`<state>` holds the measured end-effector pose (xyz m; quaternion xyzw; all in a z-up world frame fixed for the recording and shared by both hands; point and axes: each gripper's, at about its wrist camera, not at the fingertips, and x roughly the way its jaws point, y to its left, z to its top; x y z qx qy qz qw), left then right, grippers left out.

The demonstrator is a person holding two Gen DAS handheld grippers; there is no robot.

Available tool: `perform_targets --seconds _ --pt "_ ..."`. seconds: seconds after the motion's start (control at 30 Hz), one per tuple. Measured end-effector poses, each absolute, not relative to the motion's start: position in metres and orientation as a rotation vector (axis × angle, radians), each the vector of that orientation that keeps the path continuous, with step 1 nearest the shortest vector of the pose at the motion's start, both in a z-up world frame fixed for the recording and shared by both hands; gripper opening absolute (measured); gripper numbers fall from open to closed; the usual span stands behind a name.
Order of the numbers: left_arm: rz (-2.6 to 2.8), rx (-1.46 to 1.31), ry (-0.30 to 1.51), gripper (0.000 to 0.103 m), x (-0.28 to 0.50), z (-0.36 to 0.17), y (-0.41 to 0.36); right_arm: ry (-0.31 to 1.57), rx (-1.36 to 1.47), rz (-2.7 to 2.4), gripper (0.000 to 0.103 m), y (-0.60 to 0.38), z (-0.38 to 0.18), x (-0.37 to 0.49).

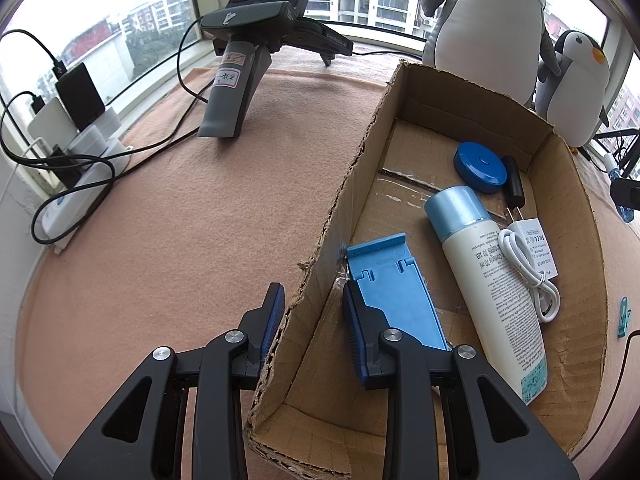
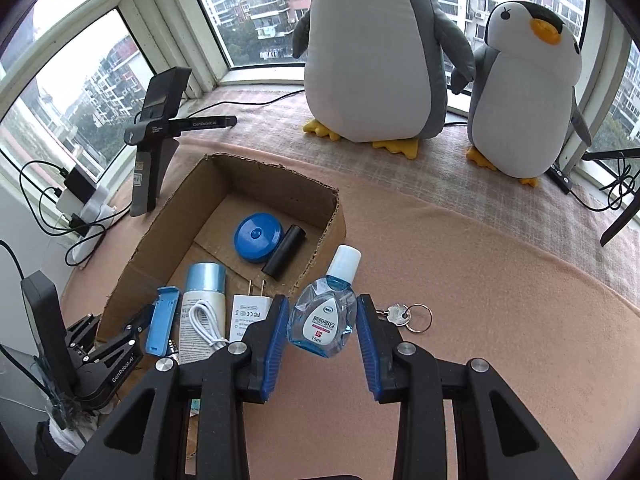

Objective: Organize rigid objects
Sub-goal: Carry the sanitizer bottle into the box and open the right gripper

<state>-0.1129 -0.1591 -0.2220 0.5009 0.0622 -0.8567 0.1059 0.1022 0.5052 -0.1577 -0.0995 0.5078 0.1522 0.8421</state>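
While the open brown cardboard box (image 2: 224,216) at centre-left already held several items, the right gripper (image 2: 322,332), fingers spread, bracketed the unpacked clear blue eye-drop bottle (image 2: 325,314), and the left gripper (image 1: 313,320), open, straddled the box wall.

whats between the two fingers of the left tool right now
The box wall, shown in the left wrist view: the left tool straddles it, open, one finger outside over the blanket, the other inside beside the blue stand.
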Motion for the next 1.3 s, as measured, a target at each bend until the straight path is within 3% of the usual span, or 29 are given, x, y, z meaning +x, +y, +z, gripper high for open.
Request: perform_targets --seconds 1.13,1.2,1.27,1.3 --pt "-2.524 1.475 0.184 0.028 -0.112 -0.222 -0.159 1.083 -0.35 0.407 0.031 0.568 -0.188 0.111" --pt "-2.525 1.475 0.184 0.028 -0.112 -0.222 -0.159 1.073 -0.343 0.414 0.035 0.567 -0.185 0.112" --pt "-2.525 1.474 0.184 0.028 -0.112 -0.222 -0.159 1.061 -0.334 0.414 0.057 0.566 -0.182 0.112" --pt "-2.525 1.474 0.184 0.028 -0.113 -0.222 -0.159 1.046 -0.328 0.415 0.061 0.565 -0.179 0.112"
